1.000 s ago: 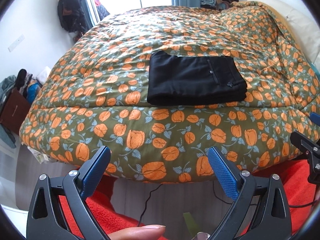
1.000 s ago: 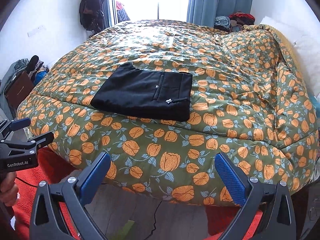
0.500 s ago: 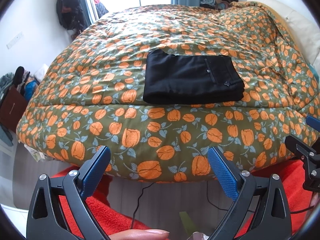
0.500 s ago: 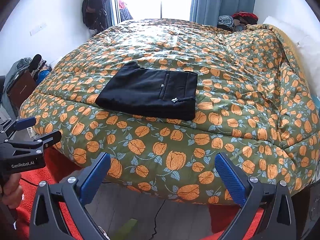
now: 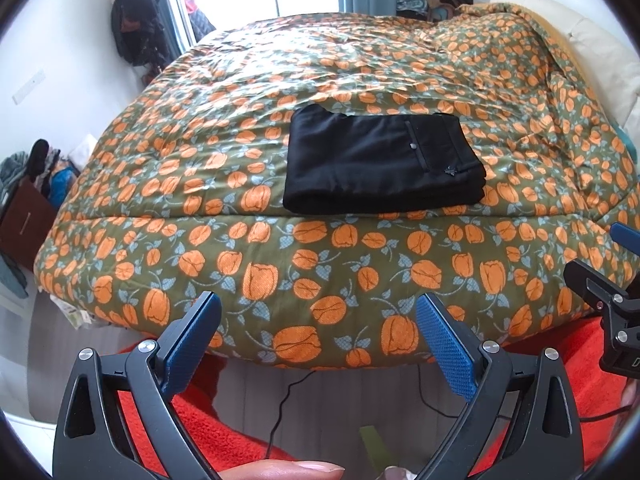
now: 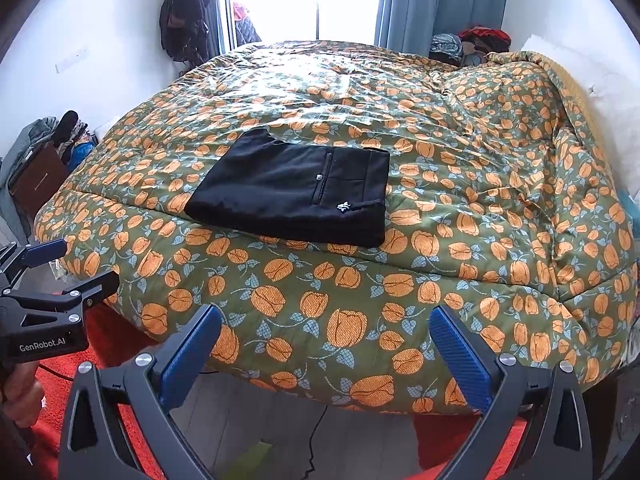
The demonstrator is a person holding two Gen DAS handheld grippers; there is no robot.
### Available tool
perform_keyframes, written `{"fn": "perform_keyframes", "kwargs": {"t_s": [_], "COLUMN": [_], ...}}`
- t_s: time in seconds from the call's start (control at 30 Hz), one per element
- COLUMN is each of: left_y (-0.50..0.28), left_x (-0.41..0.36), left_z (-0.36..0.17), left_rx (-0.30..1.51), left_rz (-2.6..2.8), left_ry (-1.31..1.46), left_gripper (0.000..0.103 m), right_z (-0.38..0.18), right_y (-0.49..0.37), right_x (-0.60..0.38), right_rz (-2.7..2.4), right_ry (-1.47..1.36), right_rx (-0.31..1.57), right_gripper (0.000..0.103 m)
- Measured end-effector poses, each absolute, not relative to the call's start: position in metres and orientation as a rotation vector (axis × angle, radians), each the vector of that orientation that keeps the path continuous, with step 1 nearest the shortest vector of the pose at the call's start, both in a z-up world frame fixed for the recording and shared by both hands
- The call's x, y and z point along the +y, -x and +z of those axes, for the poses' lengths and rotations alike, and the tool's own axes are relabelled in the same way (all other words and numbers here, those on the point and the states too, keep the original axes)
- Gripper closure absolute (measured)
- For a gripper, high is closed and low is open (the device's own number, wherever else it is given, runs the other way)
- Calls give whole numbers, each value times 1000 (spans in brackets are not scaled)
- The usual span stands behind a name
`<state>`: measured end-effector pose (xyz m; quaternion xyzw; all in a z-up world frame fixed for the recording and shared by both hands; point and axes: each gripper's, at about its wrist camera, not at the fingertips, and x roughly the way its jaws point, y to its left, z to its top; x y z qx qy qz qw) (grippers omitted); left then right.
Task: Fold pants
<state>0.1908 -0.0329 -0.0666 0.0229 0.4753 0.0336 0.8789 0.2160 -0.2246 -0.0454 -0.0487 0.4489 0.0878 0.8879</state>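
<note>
Pants (image 5: pixel 380 168) lie folded into a neat black rectangle on the quilt (image 5: pixel 280 80), near the bed's front edge, pocket side up, and they look just as they did a second ago, same shape, same spot on the quilt. What has changed is the framing: across both views the bed sits a touch lower and the window shows more, so both cameras have tipped or drawn back slightly. Left claw (image 5: pixel 316 320) is spread wide with nothing between its blue pads, well short of the pants, hovering over the floor in front of the bed. Right claw (image 6: pixel 326 332) is just as wide and just as bare, also hanging short of the bed. Each claw peeks into the other's view at the edge, cut off by the frame. A fingertip (image 5: pixel 280 470) pokes in at the bottom of the left view, mostly cropped. A thin black cable (image 5: pixel 284 404) trails across the floor beneath the bed, its ends out of sight. Red rug (image 5: pixel 224 436) is half hidden behind the claw arms. How many layers the fold holds is hard to make out.
</note>
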Motion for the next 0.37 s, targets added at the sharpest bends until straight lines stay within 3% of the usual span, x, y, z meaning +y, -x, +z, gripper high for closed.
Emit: {"fn": "perform_keyframes", "kwargs": {"t_s": [0.37], "left_y": [-192], "left_x": [-37], "left_z": [-69], "left_rx": [996], "left_rz": [66], "left_ry": [-51], "left_gripper": [5], "right_z": [-48], "right_y": [-216], "right_x": [-230], "right_rz": [177], "right_ry": [93], "right_rx": [941], "right_gripper": [0]}}
